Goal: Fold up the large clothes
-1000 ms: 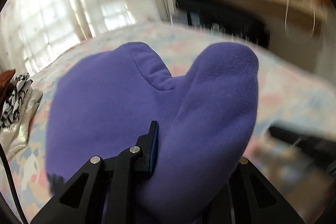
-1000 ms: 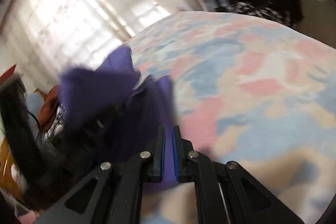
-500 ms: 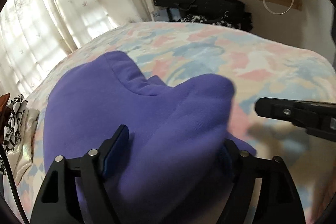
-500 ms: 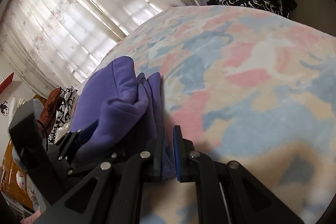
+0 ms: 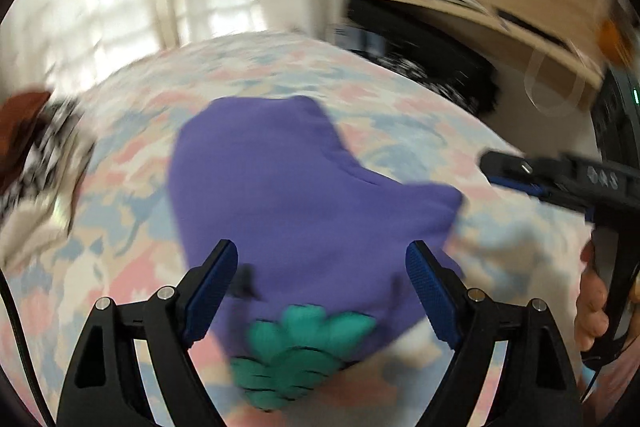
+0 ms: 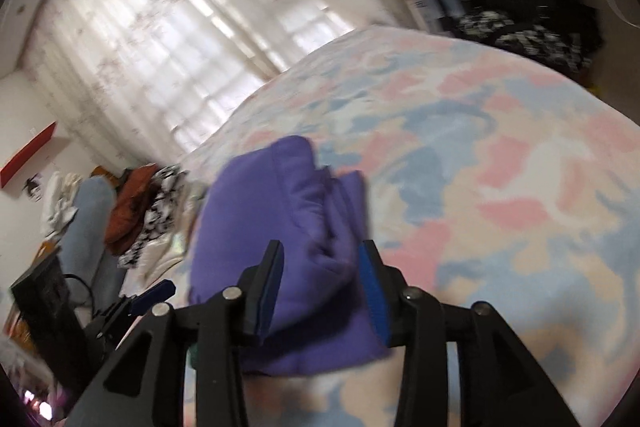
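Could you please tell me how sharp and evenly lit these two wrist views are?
Left wrist view: motion blur smears the shelf and bedspread; the gripper fingers stay crisp. Right wrist view: milder blur, the backlit curtain washes out, the purple garment remains readable. Both show fisheye bending.

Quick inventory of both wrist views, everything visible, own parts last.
garment: one, purple with a teal print at its near end, folded, lying on the bed
bed: one, pink, blue and cream pattern, under the garment
clothes pile: one, rust, black-and-white and pale items, at the bed's far-left edge
curtains: pale, flowered, over the window behind the bed
shelf: one, wooden, back right, blurred items on it
left gripper: black with blue pads, jaws opening, garment below, not pressed
right gripper: black with blue pads, jaws opening, garment edge between them
hand: one, holding the right gripper's handle
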Demonstrator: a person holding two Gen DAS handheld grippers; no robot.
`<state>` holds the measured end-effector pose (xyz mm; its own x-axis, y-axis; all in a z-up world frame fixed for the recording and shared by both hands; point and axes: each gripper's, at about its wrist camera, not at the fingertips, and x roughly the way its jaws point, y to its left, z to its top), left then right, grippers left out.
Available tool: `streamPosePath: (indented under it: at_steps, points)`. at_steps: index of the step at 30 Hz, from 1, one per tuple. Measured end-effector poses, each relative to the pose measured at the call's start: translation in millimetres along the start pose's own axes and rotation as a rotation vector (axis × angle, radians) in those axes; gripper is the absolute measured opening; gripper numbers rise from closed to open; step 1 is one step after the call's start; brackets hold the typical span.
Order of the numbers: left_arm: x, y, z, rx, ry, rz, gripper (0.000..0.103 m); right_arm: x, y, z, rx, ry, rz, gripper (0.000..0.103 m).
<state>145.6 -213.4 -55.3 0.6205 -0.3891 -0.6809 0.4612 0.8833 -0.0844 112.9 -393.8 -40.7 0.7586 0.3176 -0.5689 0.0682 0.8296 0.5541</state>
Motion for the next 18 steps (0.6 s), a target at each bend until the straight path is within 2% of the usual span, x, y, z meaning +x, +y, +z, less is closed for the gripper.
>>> streamPosePath:
  at_steps: [3,6,8,13,14,15,18]
  points:
    - [15,43,6,-0.159,0.040,0.029,0.085,34,5,20,-0.037,0.105,0.017,0.046]
    - [36,68,7,-0.251,0.095,0.026,0.085,70,-3,29,-0.029,0.225,-0.004,0.046]
    - [52,77,6,-0.273,0.130,0.028,0.085,92,-11,29,-0.019,0.306,0.018,0.046]
    - [79,79,6,-0.272,0.150,0.013,0.091,119,-18,21,-0.035,0.382,0.038,0.045]
    - [81,79,8,-0.272,0.148,0.012,0.091,122,-16,18,-0.051,0.387,0.030,0.041]
    - [82,79,9,-0.270,0.149,0.013,0.091,123,-15,15,-0.067,0.389,0.023,0.027]
    - [81,77,13,-0.251,0.154,0.029,0.091,119,-10,5,-0.097,0.375,0.013,0.019]
